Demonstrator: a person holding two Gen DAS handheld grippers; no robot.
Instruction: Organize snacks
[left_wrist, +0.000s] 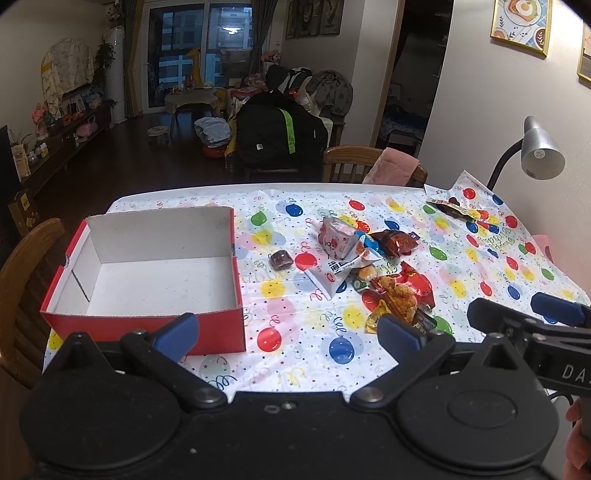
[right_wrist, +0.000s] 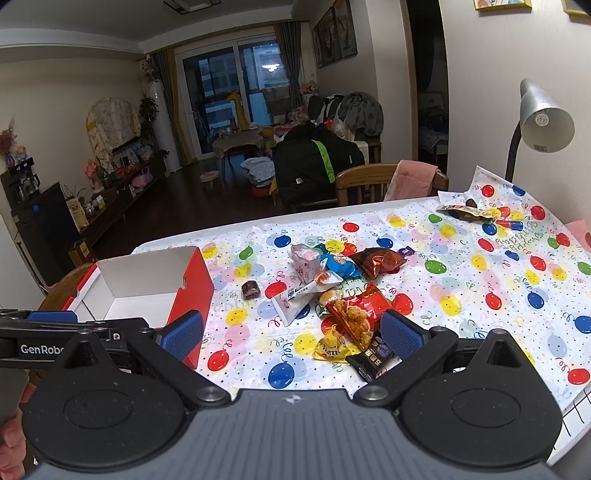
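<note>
A red cardboard box (left_wrist: 147, 266) (right_wrist: 147, 284) with a white, empty inside stands at the table's left. Right of it lies a heap of snack packets (left_wrist: 365, 266) (right_wrist: 343, 288): a pink-white bag (left_wrist: 336, 238), a brown foil pack (left_wrist: 397, 242), a red fried-snack bag (right_wrist: 354, 314), a yellow candy pouch (right_wrist: 330, 349) and a black packet (right_wrist: 373, 360). A small dark wrapped cake (left_wrist: 280, 259) (right_wrist: 251, 290) lies alone beside the box. My left gripper (left_wrist: 288, 332) is open over the near edge, holding nothing. My right gripper (right_wrist: 291, 334) is open too, just short of the heap.
The table wears a balloon-print cloth (left_wrist: 295, 321). More wrappers (right_wrist: 465, 212) lie at the far right near a grey desk lamp (right_wrist: 543, 122). A wooden chair with a pink cloth (left_wrist: 373, 166) stands behind; another chair (left_wrist: 26, 280) is at the left.
</note>
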